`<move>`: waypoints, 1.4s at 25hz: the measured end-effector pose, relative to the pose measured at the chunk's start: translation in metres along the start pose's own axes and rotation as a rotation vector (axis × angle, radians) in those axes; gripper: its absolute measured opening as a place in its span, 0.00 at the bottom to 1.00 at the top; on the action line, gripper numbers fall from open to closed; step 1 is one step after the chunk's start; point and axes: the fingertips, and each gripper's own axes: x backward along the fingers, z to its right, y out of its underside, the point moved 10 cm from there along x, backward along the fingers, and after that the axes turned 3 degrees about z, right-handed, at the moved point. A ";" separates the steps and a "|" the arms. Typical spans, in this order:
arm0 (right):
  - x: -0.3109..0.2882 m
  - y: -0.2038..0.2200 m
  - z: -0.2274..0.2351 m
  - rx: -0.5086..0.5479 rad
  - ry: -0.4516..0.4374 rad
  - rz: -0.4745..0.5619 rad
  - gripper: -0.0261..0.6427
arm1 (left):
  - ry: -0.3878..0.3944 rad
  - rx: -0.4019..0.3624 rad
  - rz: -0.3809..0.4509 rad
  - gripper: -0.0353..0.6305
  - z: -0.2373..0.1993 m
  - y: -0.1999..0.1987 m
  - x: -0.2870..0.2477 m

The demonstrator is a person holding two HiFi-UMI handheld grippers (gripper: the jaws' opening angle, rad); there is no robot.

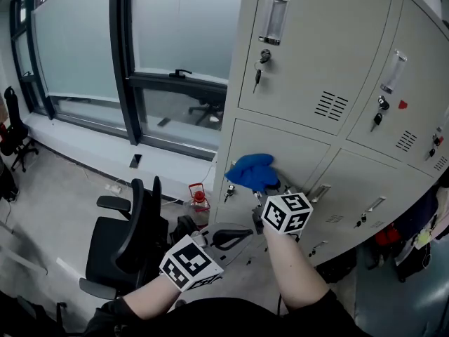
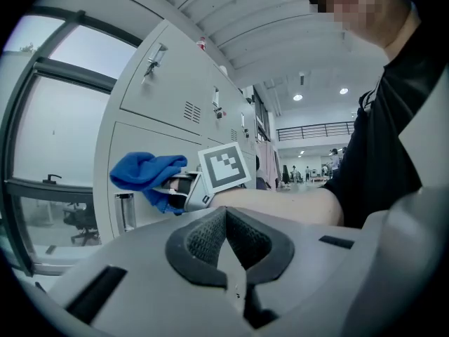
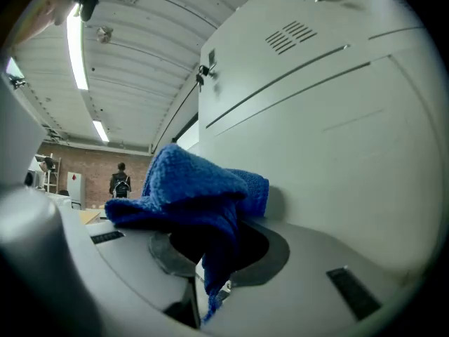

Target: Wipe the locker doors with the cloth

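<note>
Right gripper: jaws clamped on the blue cloth. The cloth bunches above and ahead of the tips, and a strip of it trails down between them. In this gripper's own view the far fold of the cloth lies against the grey locker door just beyond the tips. I cannot tell whether it presses flat.

The head view adds what that view lacks: the cloth sits near the upper left corner of a lower-row door, under the upper door, which has a key in its lock.

Left gripper: jaws together, nothing between them. I hold it low, left of and behind the right gripper, well apart from the lockers. Its view catches the right gripper and the cloth from the side.

In the head view the right jaws are hidden behind the cloth. The left jaw tips are hard to make out in the dark clutter beside the office chair. The right frame edge cuts off the locker bank.
</note>
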 end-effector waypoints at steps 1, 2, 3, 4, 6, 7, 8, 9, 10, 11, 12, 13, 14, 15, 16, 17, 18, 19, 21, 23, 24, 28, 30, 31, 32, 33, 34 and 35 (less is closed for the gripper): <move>-0.009 0.004 -0.007 0.001 -0.020 -0.014 0.11 | -0.007 0.002 0.001 0.06 -0.001 0.001 0.003; -0.018 0.007 -0.013 0.003 -0.037 -0.027 0.11 | -0.013 0.004 0.001 0.06 -0.002 0.003 0.006; -0.025 0.011 -0.018 0.006 -0.051 -0.037 0.11 | -0.020 0.006 0.000 0.06 -0.003 0.005 0.010; -0.032 0.013 -0.022 0.008 -0.061 -0.046 0.11 | -0.029 0.007 -0.001 0.06 -0.003 0.006 0.013; -0.042 0.018 -0.027 0.012 -0.070 -0.061 0.11 | -0.051 0.012 -0.002 0.06 -0.004 0.009 0.020; -0.046 0.019 -0.028 0.016 -0.070 -0.067 0.11 | -0.058 0.015 -0.002 0.06 -0.004 0.009 0.022; -0.049 0.020 -0.028 0.021 -0.069 -0.072 0.11 | -0.062 0.017 -0.001 0.06 -0.004 0.009 0.024; -0.050 0.020 -0.028 0.026 -0.068 -0.077 0.11 | -0.064 0.020 0.000 0.06 -0.004 0.009 0.024; -0.051 0.021 -0.027 0.029 -0.065 -0.080 0.11 | -0.065 0.021 0.002 0.06 -0.004 0.008 0.025; -0.050 0.021 -0.024 0.028 -0.058 -0.080 0.11 | -0.063 0.021 0.002 0.06 -0.004 0.008 0.024; -0.046 0.020 -0.020 0.023 -0.046 -0.077 0.11 | -0.059 0.022 0.001 0.06 -0.003 0.007 0.023; -0.041 0.020 -0.014 0.016 -0.029 -0.072 0.11 | -0.053 0.023 -0.001 0.06 -0.002 0.007 0.022; -0.034 0.019 -0.006 0.009 -0.012 -0.067 0.11 | -0.046 0.023 -0.003 0.06 -0.001 0.006 0.020; -0.027 0.018 0.001 0.002 0.005 -0.061 0.11 | -0.039 0.022 -0.005 0.06 0.000 0.006 0.018; -0.019 0.018 0.008 -0.001 0.021 -0.057 0.11 | -0.032 0.020 -0.006 0.06 0.001 0.006 0.015; -0.012 0.017 0.014 -0.003 0.038 -0.053 0.11 | -0.024 0.019 -0.007 0.06 0.003 0.007 0.013; -0.003 0.017 0.020 -0.005 0.057 -0.050 0.11 | -0.015 0.018 -0.011 0.06 0.004 0.008 0.011; 0.006 0.016 0.027 -0.009 0.078 -0.045 0.11 | -0.006 0.020 -0.015 0.06 0.006 0.009 0.008; 0.026 0.016 0.043 -0.020 0.125 -0.037 0.11 | 0.013 0.026 -0.024 0.06 0.008 0.011 0.002; 0.047 0.014 0.061 -0.025 0.176 -0.030 0.11 | 0.030 0.031 -0.027 0.06 0.010 0.012 -0.003; 0.057 0.014 0.069 -0.026 0.201 -0.028 0.11 | 0.037 0.034 -0.026 0.06 0.011 0.013 -0.005; 0.089 0.011 0.094 -0.018 0.287 -0.023 0.11 | 0.054 0.040 -0.024 0.06 0.013 0.014 -0.011; 0.100 0.011 0.101 -0.017 0.324 -0.021 0.11 | 0.059 0.036 -0.020 0.06 0.013 0.012 -0.012; 0.103 0.011 0.102 -0.018 0.337 -0.021 0.11 | 0.059 0.034 -0.017 0.06 0.013 0.012 -0.012; 0.105 0.012 0.101 -0.020 0.344 -0.023 0.11 | 0.058 0.033 -0.015 0.06 0.013 0.011 -0.012; 0.104 0.014 0.097 -0.019 0.340 -0.025 0.11 | 0.056 0.033 -0.014 0.06 0.013 0.011 -0.011; 0.101 0.015 0.091 -0.015 0.324 -0.029 0.11 | 0.053 0.034 -0.014 0.06 0.013 0.012 -0.010; 0.094 0.018 0.083 -0.009 0.296 -0.034 0.11 | 0.049 0.036 -0.014 0.06 0.012 0.013 -0.009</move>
